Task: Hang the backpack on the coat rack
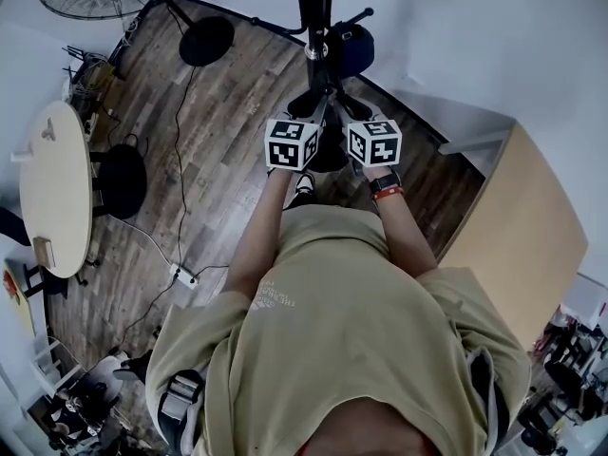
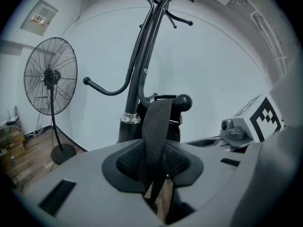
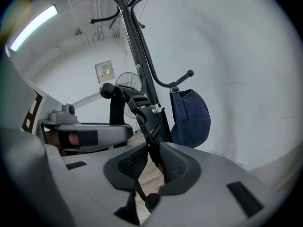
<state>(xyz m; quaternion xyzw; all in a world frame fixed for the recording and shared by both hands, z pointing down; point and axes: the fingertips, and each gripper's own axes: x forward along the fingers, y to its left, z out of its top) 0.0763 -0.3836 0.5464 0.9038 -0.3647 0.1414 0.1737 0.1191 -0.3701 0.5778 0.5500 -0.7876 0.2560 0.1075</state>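
Head view: the left tool (image 1: 292, 143) and right tool (image 1: 373, 142) flank the coat rack (image 1: 314, 8) pole, with the dark backpack (image 1: 328, 155) between them. Left gripper view: the webbing strap (image 2: 156, 126) drapes from a ball-tipped hook (image 2: 182, 102) down between spread, non-pressing pads. Right gripper view: that tool's pads pinch the buckled strap (image 3: 147, 119).

No lettering can be read. The beige shirt (image 1: 380, 350) carries small print (image 1: 275, 297) at ten o'clock, perhaps a logo; the wall notice (image 2: 39, 17), at eleven o'clock, is illegible.
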